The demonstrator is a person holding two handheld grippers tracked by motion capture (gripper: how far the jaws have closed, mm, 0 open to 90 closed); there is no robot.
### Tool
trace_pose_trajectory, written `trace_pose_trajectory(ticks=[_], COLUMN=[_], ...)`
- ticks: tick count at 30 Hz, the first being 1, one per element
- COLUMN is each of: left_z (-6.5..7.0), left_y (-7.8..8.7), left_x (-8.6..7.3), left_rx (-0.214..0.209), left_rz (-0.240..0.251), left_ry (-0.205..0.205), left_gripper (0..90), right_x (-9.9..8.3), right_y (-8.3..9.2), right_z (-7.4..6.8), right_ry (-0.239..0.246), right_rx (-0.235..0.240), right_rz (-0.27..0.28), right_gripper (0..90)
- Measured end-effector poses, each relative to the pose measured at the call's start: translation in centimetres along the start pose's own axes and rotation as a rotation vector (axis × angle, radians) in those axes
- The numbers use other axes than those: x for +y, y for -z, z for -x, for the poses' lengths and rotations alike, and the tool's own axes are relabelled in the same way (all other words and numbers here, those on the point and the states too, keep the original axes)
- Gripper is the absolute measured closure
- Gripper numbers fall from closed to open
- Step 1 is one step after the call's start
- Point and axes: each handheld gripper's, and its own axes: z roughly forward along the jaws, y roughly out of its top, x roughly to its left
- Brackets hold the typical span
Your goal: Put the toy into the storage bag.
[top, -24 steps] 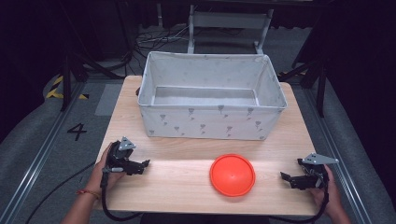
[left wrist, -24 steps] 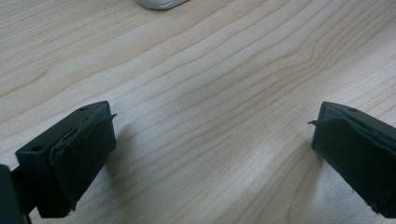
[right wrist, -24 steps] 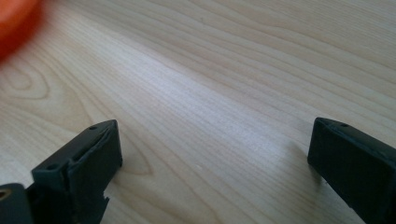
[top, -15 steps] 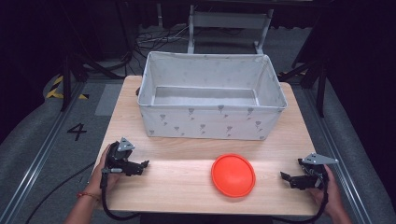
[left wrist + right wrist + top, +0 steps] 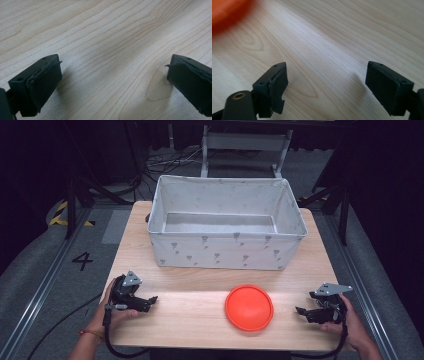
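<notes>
Left gripper (image 5: 150, 301): held in the person's left hand (image 5: 107, 312) at the near-left corner of the worktop (image 5: 190, 317), pointing toward the middle. Its fingers (image 5: 43, 83) stand wide apart with bare wood grain between them — nothing is gripped. A black cable trails from it off the near edge.

Storage bin (image 5: 225, 252): a pale fabric box with a small grey print, sitting on the far half of the worktop, roughly centred. Its inside is light and open to the high view. It is well apart from both grippers.

Orange disc (image 5: 249, 307): a round, flat orange piece — a lid or a small plate, I cannot tell which — lying flat on the near half of the worktop, in front of the bin and right of centre. It is touched by neither gripper and lies nearer the right one. In the right gripper view it shows as an orange blur at the upper left corner.

Right gripper (image 5: 301, 310): held in the person's right hand (image 5: 350, 322) at the near-right corner, pointing left toward the disc and short of it. Its fingers (image 5: 273, 81) are spread — only worktop lies between them.
</notes>
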Motion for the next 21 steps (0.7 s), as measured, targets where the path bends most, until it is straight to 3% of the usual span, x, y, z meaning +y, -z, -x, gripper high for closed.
trace_pose_trajectory(ticks=[3,7,13,21], left_z=[0.0,-0.3,-0.5,-0.5], left_y=[0.0,-0.1,-0.3,-0.3], left_x=[0.0,0.2,0.4,0.4], left_rx=[-0.002,-0.010,0.004,0.005], left_rz=[-0.001,-0.001,0.000,0.001], left_ry=[-0.004,-0.022,-0.015,-0.012], left_gripper=[0.0,0.0,0.1,0.3], right_x=[0.2,2.6,5.8,8.2], right_y=[0.0,-0.3,-1.1,-2.5], right_z=[-0.1,-1.7,-3.3,-5.2], right_ry=[0.007,0.049,0.100,0.137], right_rx=[0.016,0.026,0.061,0.151], right_rz=[0.018,0.003,0.041,0.071], right_gripper=[20.9,23.4,23.5,23.2])
